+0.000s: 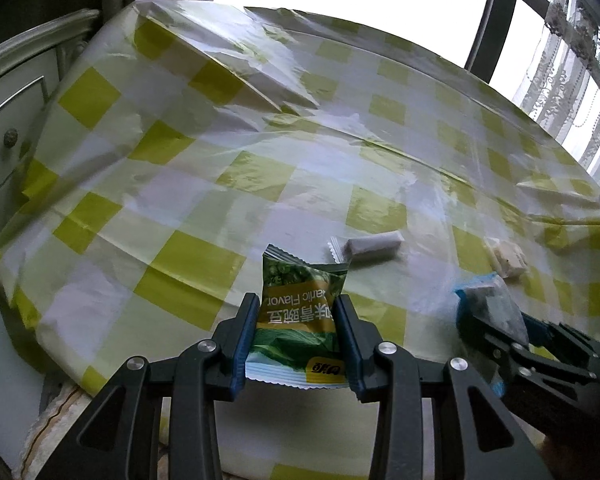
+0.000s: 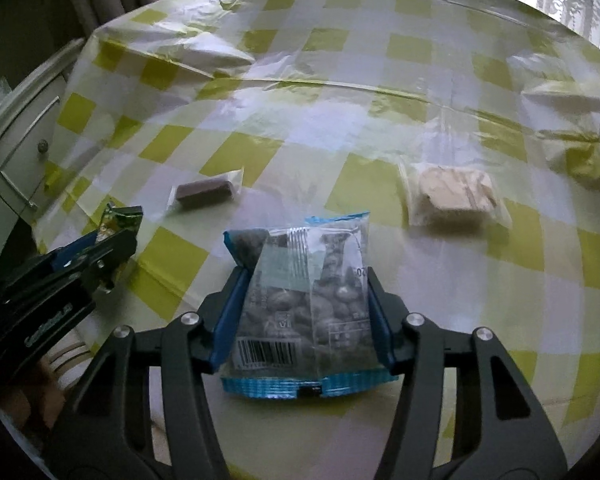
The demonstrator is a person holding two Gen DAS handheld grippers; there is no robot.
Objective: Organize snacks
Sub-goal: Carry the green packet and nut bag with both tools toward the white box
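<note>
Both hands are full: the left claw (image 1: 297, 308) is clamped on the green pea packet (image 1: 298, 312), the right claw (image 2: 302, 312) on the clear nut bag (image 2: 304, 300) (long axis running forward), while the brown bar (image 2: 204, 194) lies on the table (image 2: 440, 280) ahead between them.

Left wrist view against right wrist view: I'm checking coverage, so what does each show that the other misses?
Left only: the green packet's printed front in the left tongs.
Right only: the nut bag's barcode side in the right tongs.
Both: the checked tablecloth, the dark bar, the pale snack and the drawer cabinet.
</note>
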